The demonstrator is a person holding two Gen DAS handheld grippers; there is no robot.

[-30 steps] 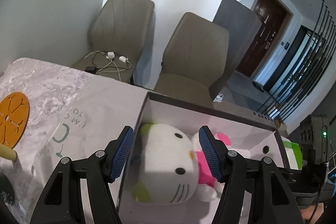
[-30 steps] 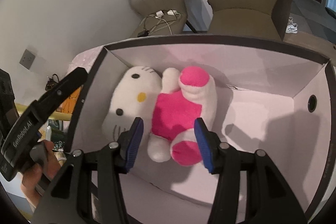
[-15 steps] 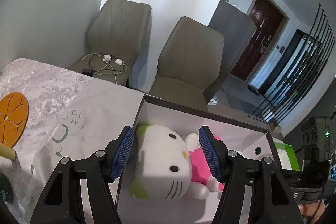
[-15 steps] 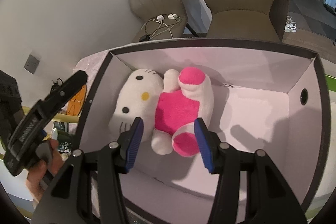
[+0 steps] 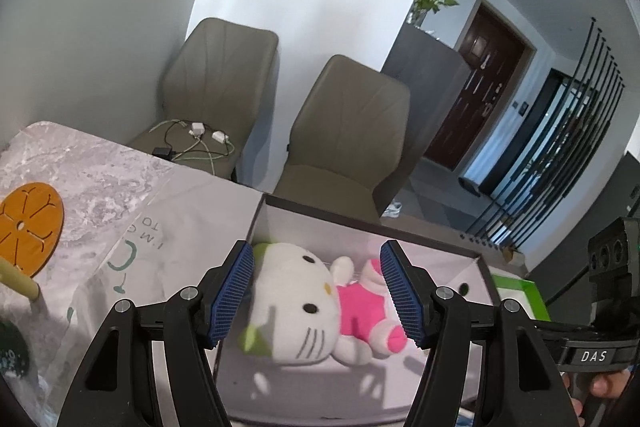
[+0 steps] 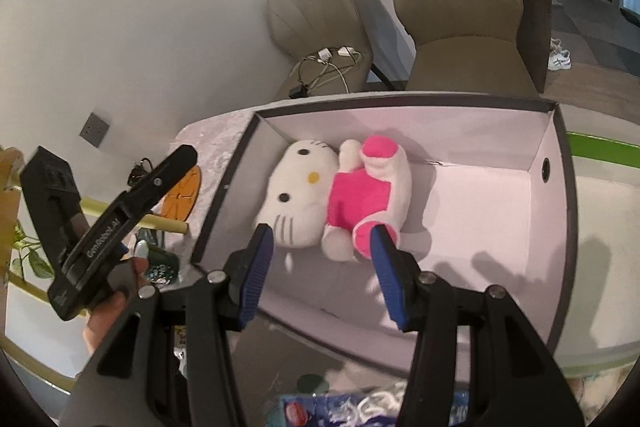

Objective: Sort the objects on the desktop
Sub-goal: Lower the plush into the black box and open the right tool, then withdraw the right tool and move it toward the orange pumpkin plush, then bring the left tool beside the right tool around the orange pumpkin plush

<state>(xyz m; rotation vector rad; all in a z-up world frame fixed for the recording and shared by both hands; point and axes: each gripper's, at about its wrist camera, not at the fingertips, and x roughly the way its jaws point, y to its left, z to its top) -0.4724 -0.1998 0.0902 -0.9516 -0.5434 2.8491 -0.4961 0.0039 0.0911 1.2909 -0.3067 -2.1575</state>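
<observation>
A white plush cat toy in a pink dress (image 5: 296, 299) (image 6: 304, 187) lies on its back at the left end of an open dark-rimmed box (image 5: 360, 221) (image 6: 400, 131) with a pale inside. My left gripper (image 5: 317, 251) hangs above the toy's head, open, its blue pads clear of the plush. My right gripper (image 6: 321, 231) hovers over the box's near wall by the toy's legs, also open with nothing held. In the right wrist view a hand holds the left gripper's body (image 6: 120, 211) to the left of the box.
An orange round coaster (image 5: 28, 227) (image 6: 184, 193) lies on the marble table left of the box. A dark green jar (image 6: 160, 263) and a blue packet (image 6: 360, 407) sit nearer. A green-edged board (image 6: 600, 147) lies to the right of the box. Two beige chairs (image 5: 348, 131) stand behind.
Both grippers have risen and drawn back from the box, so the toy looks smaller and lower. The toy stays put in the box; the jaws keep the same width.
</observation>
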